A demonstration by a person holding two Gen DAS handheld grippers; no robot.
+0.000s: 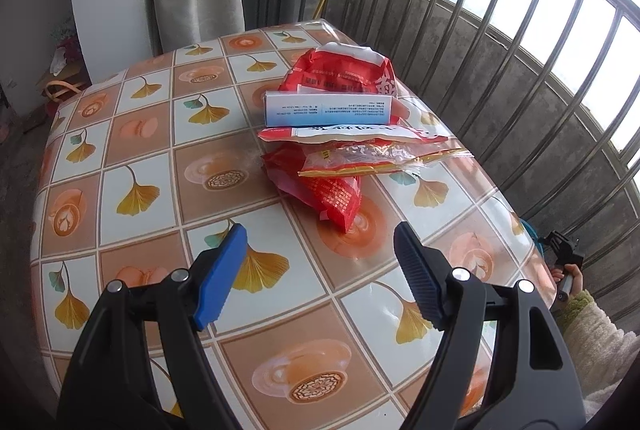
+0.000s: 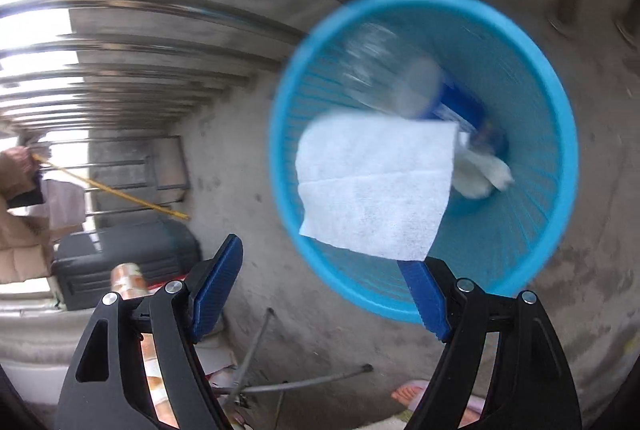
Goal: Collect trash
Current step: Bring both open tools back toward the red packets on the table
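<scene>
Both sets of jaws gaped empty: the right gripper (image 2: 320,286) hung over the blue wastebasket (image 2: 556,118) as a white tissue (image 2: 372,186) hung flat at its rim, the left gripper (image 1: 320,270) faced the white carton (image 1: 328,109) lying crosswise on the desk (image 1: 140,134).

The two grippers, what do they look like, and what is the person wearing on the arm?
The left gripper and right gripper look alike: black plastic frames with triangular cut-outs and silver rivets, carrying ribbed blue pads on the fingers. In the left wrist view, the sleeve is fluffy and cream-white with a green knitted cuff.
</scene>
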